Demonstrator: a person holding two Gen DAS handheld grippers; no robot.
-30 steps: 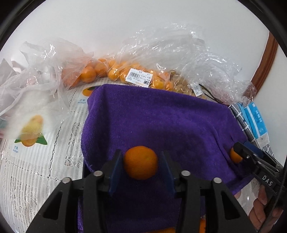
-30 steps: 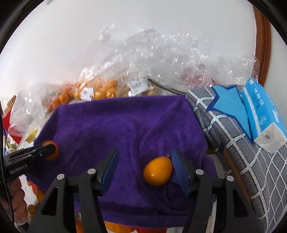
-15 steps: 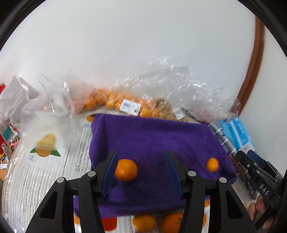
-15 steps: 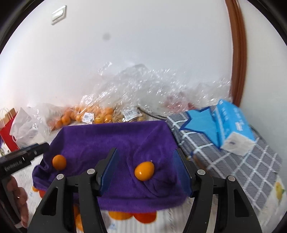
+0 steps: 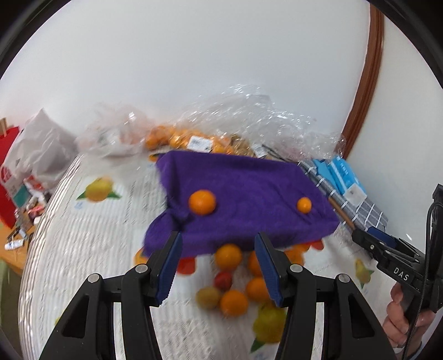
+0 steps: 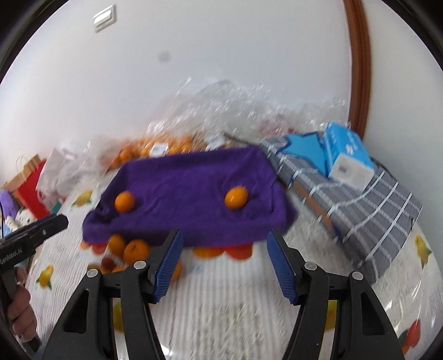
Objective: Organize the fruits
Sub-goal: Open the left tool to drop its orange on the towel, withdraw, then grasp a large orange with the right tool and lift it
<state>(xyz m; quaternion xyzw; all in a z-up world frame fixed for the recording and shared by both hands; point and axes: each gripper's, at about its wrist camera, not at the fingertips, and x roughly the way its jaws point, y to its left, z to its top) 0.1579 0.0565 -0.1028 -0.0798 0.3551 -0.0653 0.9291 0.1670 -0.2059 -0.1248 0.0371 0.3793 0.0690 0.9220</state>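
Both grippers withdrawn, fingers (image 5: pixel 170 265) apart, empty

Looks like a room in a home. Plain white wall (image 6: pixel 221 69) with a light switch plate (image 6: pixel 103 18) and a curved brown wooden door frame (image 6: pixel 360 63). Table under a white lace-pattern cloth printed with fruit (image 5: pixel 97 235), crowded with crinkled plastic grocery bags of oranges (image 5: pixel 193 141), a blue tissue pack (image 6: pixel 346 157), a folded grey checked cloth (image 6: pixel 373 205), a red paper shopping bag (image 6: pixel 30 191).
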